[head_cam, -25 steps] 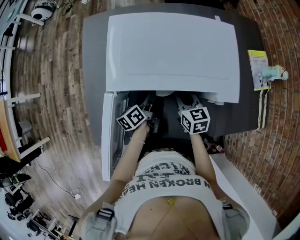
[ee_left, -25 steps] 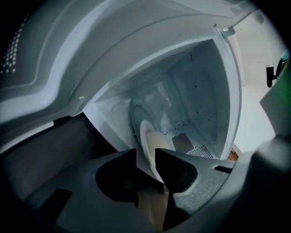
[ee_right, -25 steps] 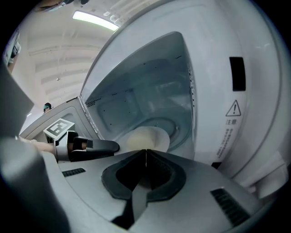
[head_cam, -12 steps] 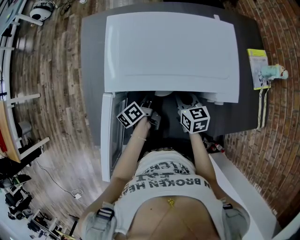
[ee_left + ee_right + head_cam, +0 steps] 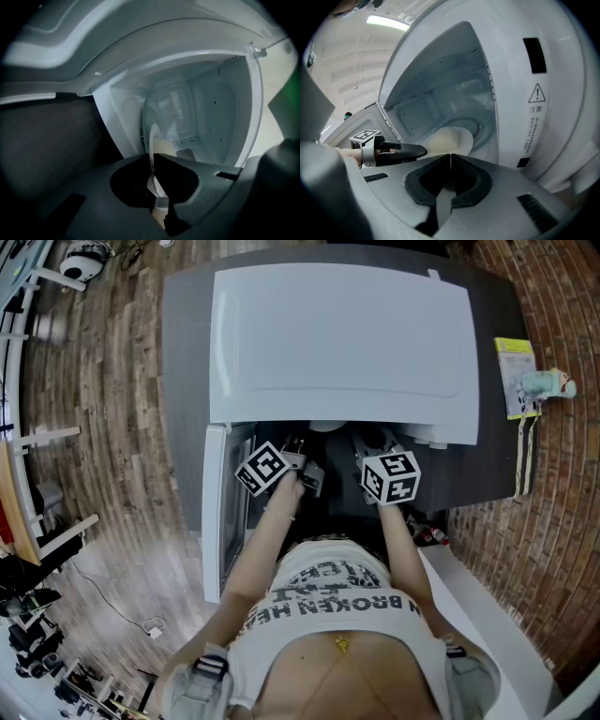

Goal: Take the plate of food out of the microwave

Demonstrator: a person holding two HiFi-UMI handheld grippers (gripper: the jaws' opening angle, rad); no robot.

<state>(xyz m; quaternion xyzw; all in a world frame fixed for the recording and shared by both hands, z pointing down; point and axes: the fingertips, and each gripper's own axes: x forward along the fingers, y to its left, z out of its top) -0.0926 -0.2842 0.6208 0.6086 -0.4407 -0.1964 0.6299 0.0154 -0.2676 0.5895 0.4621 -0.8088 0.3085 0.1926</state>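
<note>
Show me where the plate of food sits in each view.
Head view: not in it, hidden under the microwave top.
Left gripper view: plate edge-on, low centre.
Right gripper view: plate at centre, inside the microwave.
Shared landmark: the microwave's white body.

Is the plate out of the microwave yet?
Not yet. The microwave door is open. The left gripper has just been closing on the rim of the plate; the right gripper is shut at its near edge. The plate sits inside, so lifting it out is left.
</note>
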